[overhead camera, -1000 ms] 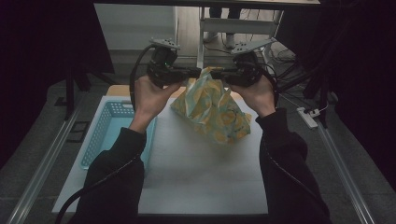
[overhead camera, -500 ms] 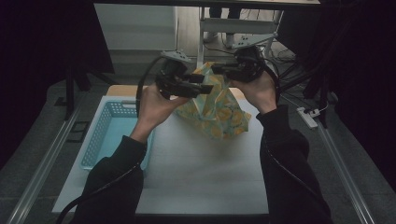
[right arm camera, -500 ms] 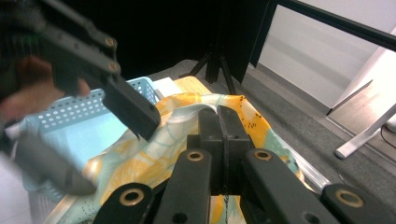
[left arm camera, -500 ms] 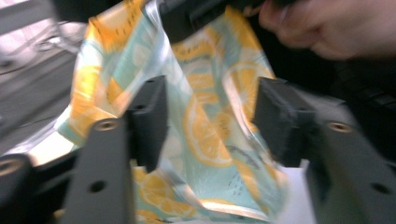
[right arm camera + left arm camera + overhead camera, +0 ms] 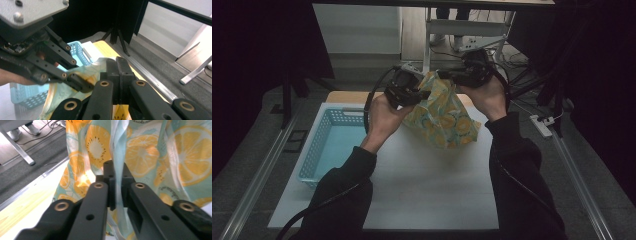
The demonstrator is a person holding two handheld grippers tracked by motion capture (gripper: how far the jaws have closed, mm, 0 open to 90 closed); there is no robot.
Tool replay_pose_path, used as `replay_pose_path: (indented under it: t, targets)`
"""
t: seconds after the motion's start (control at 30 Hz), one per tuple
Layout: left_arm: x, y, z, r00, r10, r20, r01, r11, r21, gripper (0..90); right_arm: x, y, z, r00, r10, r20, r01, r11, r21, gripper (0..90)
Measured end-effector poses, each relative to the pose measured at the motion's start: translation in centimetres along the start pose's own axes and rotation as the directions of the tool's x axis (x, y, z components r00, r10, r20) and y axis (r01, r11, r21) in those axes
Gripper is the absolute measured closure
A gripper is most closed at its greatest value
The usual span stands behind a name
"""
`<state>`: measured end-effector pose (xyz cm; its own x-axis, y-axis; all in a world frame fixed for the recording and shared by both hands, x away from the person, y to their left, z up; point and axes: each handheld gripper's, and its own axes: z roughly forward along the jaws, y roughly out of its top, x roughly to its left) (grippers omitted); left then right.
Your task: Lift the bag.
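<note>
Your left gripper (image 5: 419, 93) and right gripper (image 5: 447, 76) are both clamped on the top edge of the orange-slice-printed cloth (image 5: 442, 117), which hangs downward between them onto the white table (image 5: 432, 190).

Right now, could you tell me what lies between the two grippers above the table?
In the high view, the upper edge of the citrus-print cloth spans between the left gripper and the right gripper, and both are shut on it.
</note>
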<state>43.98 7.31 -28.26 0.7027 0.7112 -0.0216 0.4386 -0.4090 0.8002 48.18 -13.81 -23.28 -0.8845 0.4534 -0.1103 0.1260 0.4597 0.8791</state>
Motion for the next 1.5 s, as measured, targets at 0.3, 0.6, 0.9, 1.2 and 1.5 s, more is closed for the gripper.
replay_pose_path:
  t: [0.3, 0.6, 0.9, 1.2, 1.5]
  targets:
    - [0.9, 2.4, -3.5, 0.9979, -0.040, 0.051, 0.045, 0.9922, -0.116, 89.5, -0.3, 2.2, -1.6, 0.9992, -0.009, 0.039, 0.011, 0.999, -0.040, 90.0]
    - [2.2, 2.1, -2.7, 0.9949, -0.076, 0.067, 0.081, 0.9928, -0.088, 89.0, -0.8, 2.1, -0.7, 0.9991, -0.004, 0.042, 0.004, 1.000, 0.001, 90.0]
    - [3.5, 1.5, -2.2, 0.9879, -0.082, 0.132, 0.091, 0.9938, -0.064, 78.3, -1.1, 1.0, -0.5, 0.9996, 0.026, -0.009, -0.026, 1.000, 0.004, 69.3]
    - [4.1, 0.8, -2.3, 0.9749, -0.056, 0.216, 0.072, 0.9952, -0.067, 38.0, -1.2, -0.6, -1.1, 0.9983, 0.058, 0.003, -0.058, 0.998, 0.004, 43.9]
    - [4.1, 0.2, -3.6, 0.9768, -0.037, 0.211, 0.052, 0.9963, -0.068, 19.6, -0.8, -1.6, -1.8, 0.9956, 0.087, -0.036, -0.087, 0.996, -0.018, 28.6]
